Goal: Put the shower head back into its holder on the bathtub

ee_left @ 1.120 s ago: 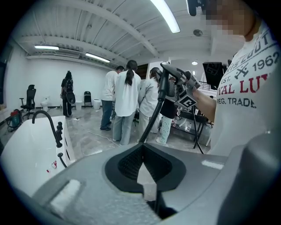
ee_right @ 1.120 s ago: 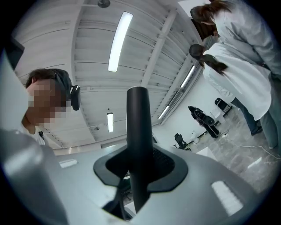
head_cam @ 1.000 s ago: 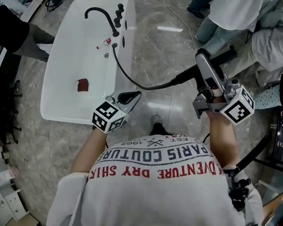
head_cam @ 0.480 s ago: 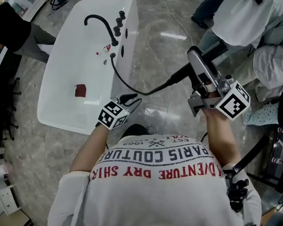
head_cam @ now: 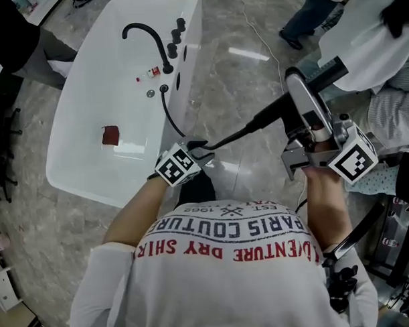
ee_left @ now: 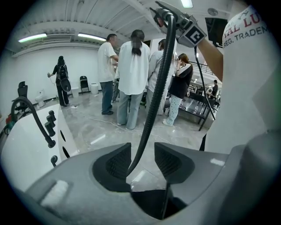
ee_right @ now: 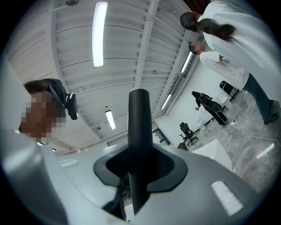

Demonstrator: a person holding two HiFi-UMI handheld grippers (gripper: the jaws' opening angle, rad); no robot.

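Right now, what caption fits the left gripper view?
Left gripper, jaws just opened, with the black shower hose loose between them; bathtub faucet at left, bystanders behind.

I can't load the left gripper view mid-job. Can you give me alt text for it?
The left gripper, its jaws having just been opening, stands open around the black shower hose, which runs up between the pads without being clamped. The white bathtub with its black faucet sits at left; several people stand behind.
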